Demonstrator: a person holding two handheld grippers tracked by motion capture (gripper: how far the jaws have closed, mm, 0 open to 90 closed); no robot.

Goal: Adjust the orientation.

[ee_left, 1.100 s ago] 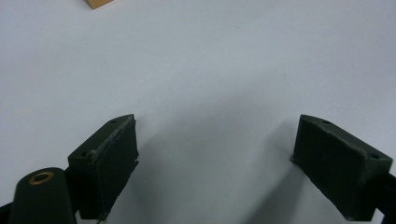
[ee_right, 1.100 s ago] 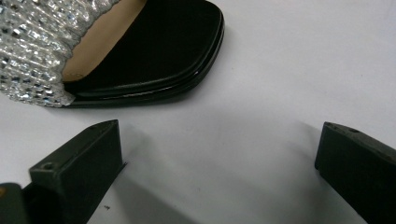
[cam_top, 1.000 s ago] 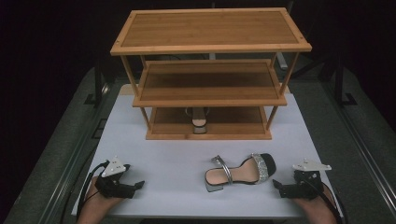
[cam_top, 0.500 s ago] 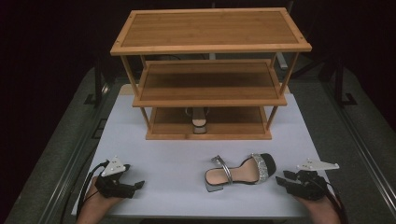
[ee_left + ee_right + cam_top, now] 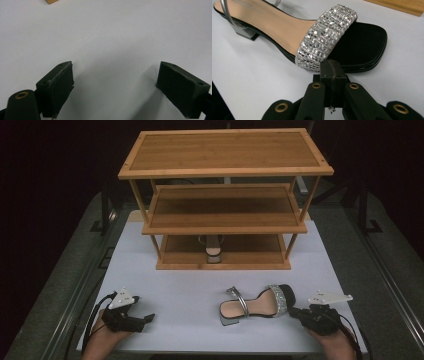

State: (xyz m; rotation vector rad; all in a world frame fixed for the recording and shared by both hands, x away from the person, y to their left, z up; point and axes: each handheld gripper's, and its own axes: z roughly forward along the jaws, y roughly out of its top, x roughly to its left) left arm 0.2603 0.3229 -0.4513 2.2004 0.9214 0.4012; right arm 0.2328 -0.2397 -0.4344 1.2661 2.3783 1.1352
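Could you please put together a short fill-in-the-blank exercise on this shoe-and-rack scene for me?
1. The sandal on the white table has a glittering strap across its ____ end.
2. The right gripper has its jaws ____, pressed pad to pad with nothing between them, just short of the sandal.
3. The second sandal stands on the ____ shelf of the wooden rack.
4. The left gripper has its jaws ____ over bare table.

Missing words: toe; shut; bottom; open

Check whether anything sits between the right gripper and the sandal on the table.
Nothing visible does. The right gripper, its jaws having just closed with nothing between them, sits right at the toe edge of the sandal, beside its rhinestone strap. Bare white table lies around them.
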